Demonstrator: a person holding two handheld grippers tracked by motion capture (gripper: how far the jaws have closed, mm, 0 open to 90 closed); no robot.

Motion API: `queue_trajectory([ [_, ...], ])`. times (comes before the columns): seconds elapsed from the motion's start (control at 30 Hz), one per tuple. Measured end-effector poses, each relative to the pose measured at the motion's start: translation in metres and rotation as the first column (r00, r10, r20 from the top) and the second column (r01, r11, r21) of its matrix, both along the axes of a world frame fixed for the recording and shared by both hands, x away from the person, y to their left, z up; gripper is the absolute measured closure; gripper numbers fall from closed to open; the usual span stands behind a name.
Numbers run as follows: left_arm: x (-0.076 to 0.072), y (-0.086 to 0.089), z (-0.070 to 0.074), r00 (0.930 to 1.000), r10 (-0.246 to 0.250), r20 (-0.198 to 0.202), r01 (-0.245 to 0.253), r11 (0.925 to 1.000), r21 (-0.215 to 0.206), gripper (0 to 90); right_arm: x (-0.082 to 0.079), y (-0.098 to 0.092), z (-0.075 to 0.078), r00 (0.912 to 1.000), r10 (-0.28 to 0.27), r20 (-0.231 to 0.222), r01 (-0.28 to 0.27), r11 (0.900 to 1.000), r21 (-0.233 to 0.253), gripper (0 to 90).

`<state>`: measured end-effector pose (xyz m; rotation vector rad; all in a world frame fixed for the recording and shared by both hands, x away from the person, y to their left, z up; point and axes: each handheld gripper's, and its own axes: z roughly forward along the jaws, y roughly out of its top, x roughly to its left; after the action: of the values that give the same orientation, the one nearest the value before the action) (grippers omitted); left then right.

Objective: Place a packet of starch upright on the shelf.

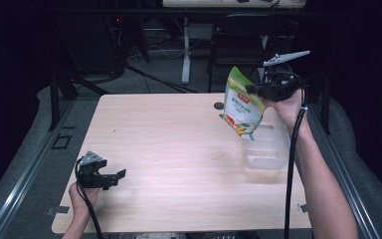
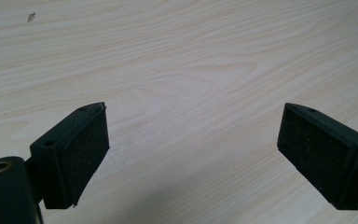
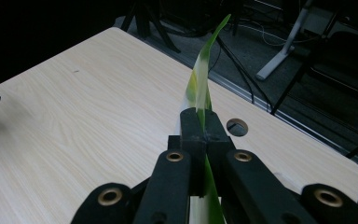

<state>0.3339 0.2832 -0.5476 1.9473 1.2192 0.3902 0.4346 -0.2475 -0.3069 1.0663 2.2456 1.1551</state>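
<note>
Your pouch (image 1: 242,103) hides the far left corner of the clear container (image 1: 271,149). Its print is too small to read. In the right gripper view, the bottom edge cuts the pouch off.

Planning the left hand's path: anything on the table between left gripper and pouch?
Bare tabletop between left gripper and pouch, per high view.

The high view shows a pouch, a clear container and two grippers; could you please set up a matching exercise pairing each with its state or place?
Things:
1. green and white pouch
2. clear plastic container
3. left gripper
4. right gripper

States:
A. jaws wide apart, holding nothing
B. standing on the table, below the pouch
C. held up in the air, tilted
D. jaws clamped on the pouch's edge

Pairs: 1-C, 2-B, 3-A, 4-D
</note>
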Motion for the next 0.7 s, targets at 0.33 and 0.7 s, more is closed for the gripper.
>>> queue_trajectory([
  [0.33,0.000,0.000,0.000,1.0000,-0.001,0.002,0.001,1.0000,0.000,8.8,-0.002,-0.012,0.004,1.0000,0.007,0.005,-0.007,1.000,-0.018,90.0],
  [0.7,0.000,0.001,0.000,1.0000,0.002,0.004,-0.002,1.0000,-0.002,8.8,-0.005,-0.028,0.007,0.9998,0.010,0.014,-0.010,1.000,-0.030,90.0],
])
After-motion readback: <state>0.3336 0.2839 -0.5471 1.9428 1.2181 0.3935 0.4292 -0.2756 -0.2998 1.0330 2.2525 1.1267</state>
